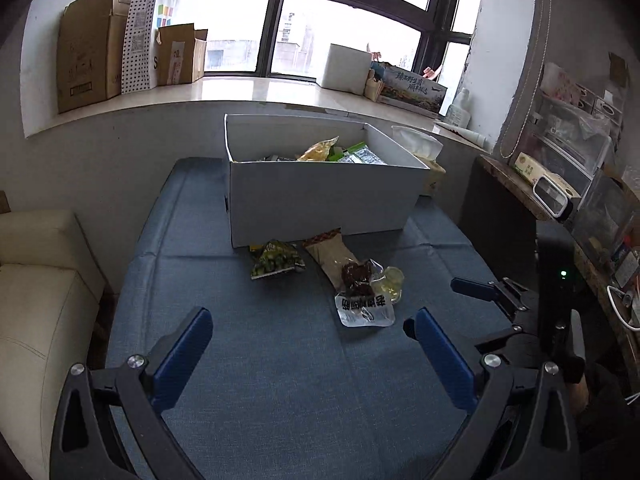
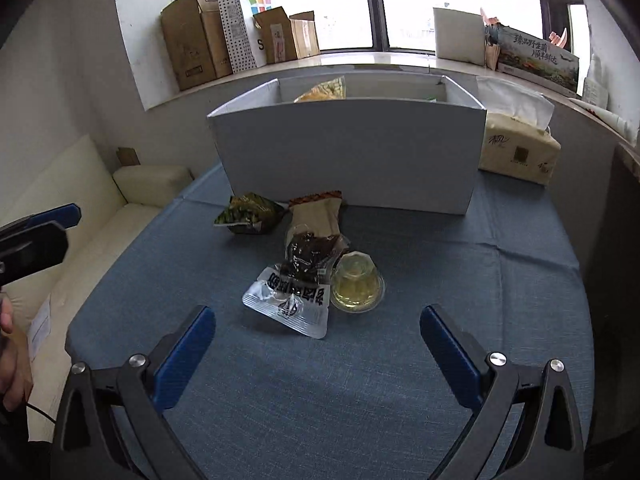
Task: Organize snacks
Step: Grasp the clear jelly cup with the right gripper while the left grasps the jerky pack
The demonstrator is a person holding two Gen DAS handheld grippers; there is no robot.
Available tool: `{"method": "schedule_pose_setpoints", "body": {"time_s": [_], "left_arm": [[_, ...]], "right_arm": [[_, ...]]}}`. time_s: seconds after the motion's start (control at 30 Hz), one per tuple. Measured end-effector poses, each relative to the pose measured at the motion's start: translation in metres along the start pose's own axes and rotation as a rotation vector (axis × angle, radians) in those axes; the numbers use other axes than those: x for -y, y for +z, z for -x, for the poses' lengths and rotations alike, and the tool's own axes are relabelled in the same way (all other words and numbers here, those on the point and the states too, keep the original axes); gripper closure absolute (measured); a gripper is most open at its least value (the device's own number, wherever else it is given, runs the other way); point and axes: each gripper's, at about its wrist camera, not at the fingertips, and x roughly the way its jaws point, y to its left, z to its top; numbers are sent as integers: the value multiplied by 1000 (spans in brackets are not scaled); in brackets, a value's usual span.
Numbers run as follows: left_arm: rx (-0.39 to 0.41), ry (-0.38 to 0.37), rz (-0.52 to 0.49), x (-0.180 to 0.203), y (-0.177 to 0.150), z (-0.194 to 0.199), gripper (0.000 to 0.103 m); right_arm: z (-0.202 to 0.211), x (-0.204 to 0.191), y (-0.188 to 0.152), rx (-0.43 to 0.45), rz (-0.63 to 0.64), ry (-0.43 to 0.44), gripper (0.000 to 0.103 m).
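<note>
Both claws hang spread and empty over the blue cloth [image 2: 440,264]: left gripper [image 1: 310,334], right gripper [image 2: 318,330]. At 12 o'clock of the right one lie, left to right, a green packet [image 2: 250,212], tan packet [image 2: 318,212], clear pouch [image 2: 294,292], jelly cup [image 2: 356,282]; behind them, the white box [image 2: 348,156].

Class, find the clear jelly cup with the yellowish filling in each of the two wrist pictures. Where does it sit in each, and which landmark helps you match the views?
Left wrist: the jelly cup sits right of centre, touching the right side of the clear packet.
Right wrist: the jelly cup sits near the centre, again right of the clear packet.
Shared landmark: the white box behind it.
</note>
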Motion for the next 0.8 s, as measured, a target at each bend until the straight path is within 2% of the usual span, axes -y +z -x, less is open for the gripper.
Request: {"method": "schedule_pose_setpoints", "body": {"time_s": [0.23, 0.37, 0.43, 0.47, 0.53, 0.67, 0.7, 0.73, 0.8], "left_arm": [[-23, -7, 7, 0, -5, -8, 0], [-29, 0, -16, 7, -5, -12, 0], [-34, 1, -22, 8, -5, -13, 0], [-35, 7, -25, 9, -6, -14, 0], [-39, 13, -30, 8, -6, -15, 0], [-43, 10, -26, 7, -6, -17, 0], [-44, 12, -27, 8, -7, -17, 0], [-44, 15, -26, 8, -7, -18, 0], [-47, 13, -25, 7, -7, -19, 0]], "right_arm": [[-22, 41, 2, -31, -76, -102, 0], [-35, 49, 9, -53, -94, -57, 2], [-44, 47, 12, -61, -87, -48, 14], [-49, 46, 13, -69, -81, -54, 24], [-59, 47, 16, -90, -88, -32, 32], [-66, 43, 22, -87, -55, -61, 45], [-67, 43, 23, -86, -52, -56, 58], [-68, 43, 25, -85, -50, -41, 65], [-66, 40, 24, -77, -40, -61, 65]]}}
